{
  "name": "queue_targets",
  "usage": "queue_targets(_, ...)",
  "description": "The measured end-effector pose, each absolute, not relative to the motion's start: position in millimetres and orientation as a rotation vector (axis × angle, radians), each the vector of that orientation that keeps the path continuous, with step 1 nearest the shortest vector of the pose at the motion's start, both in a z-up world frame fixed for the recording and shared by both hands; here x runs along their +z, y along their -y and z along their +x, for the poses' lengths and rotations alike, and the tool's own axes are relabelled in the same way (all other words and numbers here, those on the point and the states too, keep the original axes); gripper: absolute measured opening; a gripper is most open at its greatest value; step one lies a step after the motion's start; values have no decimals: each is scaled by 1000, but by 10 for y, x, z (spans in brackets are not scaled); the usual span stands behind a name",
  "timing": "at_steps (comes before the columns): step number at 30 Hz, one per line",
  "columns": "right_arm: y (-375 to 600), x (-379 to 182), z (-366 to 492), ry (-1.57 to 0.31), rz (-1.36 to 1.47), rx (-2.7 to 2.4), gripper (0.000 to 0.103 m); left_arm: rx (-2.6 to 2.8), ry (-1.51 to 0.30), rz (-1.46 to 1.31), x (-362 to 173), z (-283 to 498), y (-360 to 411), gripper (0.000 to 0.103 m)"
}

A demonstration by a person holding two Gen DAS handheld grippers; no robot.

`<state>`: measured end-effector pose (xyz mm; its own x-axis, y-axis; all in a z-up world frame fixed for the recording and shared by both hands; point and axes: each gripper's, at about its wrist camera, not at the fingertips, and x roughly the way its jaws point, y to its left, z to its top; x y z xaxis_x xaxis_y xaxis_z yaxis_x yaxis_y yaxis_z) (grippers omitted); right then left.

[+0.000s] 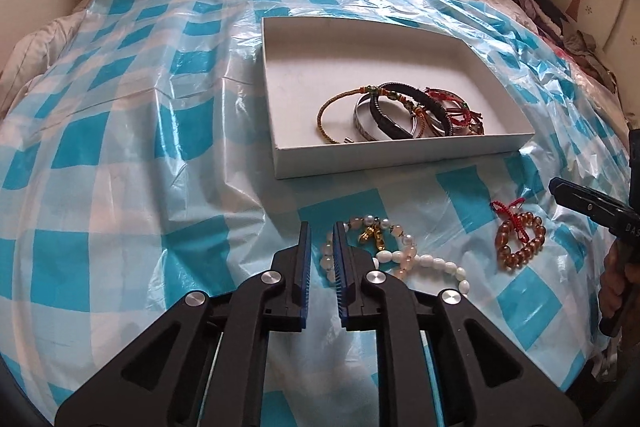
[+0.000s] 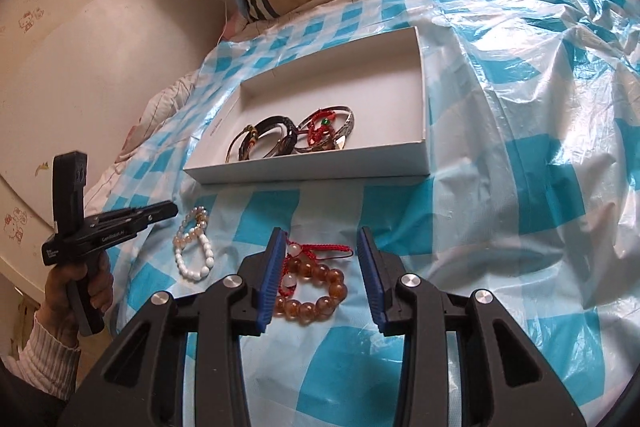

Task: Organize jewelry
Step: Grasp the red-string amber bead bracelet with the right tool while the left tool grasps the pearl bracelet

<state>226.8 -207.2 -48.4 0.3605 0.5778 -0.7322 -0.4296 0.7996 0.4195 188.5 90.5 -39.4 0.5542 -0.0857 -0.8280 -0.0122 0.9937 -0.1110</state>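
Two bracelets are still lying on the sheet [image 1: 132,147] before the box [image 2: 312,173]: you are bringing your right gripper [image 2: 322,247], jaws apart, around the amber one [image 2: 320,291], and your left gripper [image 1: 321,233], slightly parted, beside the pearl one [image 1: 404,259], each needing a squeeze next.

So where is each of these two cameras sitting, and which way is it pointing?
Left wrist: on the left gripper, looking down its fingers at the pearl bracelets; the right gripper shows at the edge.
Right wrist: on the right gripper, looking down at the amber bracelet; the left hand shows.
Shared: the white box, both loose bracelets, the checked sheet.
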Motion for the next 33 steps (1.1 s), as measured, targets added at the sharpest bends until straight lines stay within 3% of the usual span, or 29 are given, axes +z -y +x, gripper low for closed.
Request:
queue_targets(2, 1990, -485, 2255, -1020, 139, 677, 37, -48, -998, -89, -442, 1947, -860, 22)
queue_targets(4, 1892, -496, 2236, -1028, 99, 694, 37, -50, -1015, -82, -503, 1990, -831, 24)
queue_targets(13, 1926, -729, 2406, -1102, 117, 600, 37, -44, -1014, -74, -591, 1982, -754, 31)
queue_targets(24, 1835, -816, 2448, -1125, 121, 633, 37, -24, -997, -53, -602, 1952, -690, 31)
queue_targets(25, 1817, -817, 2446, -1126, 113, 638, 36, -20, -995, -46, -604, 1944, -681, 31)
queue_targets(27, 1777, -817, 2435, -1122, 99, 649, 20, -8, -989, -30, -602, 1931, -655, 31)
queue_targets(29, 1756, -804, 2419, -1114, 92, 656, 10, 1, -985, -21, -599, 1915, -632, 30)
queue_targets(33, 1765, -745, 2388, -1085, 104, 658, 9, 7, -980, -14, -594, 1874, -604, 25)
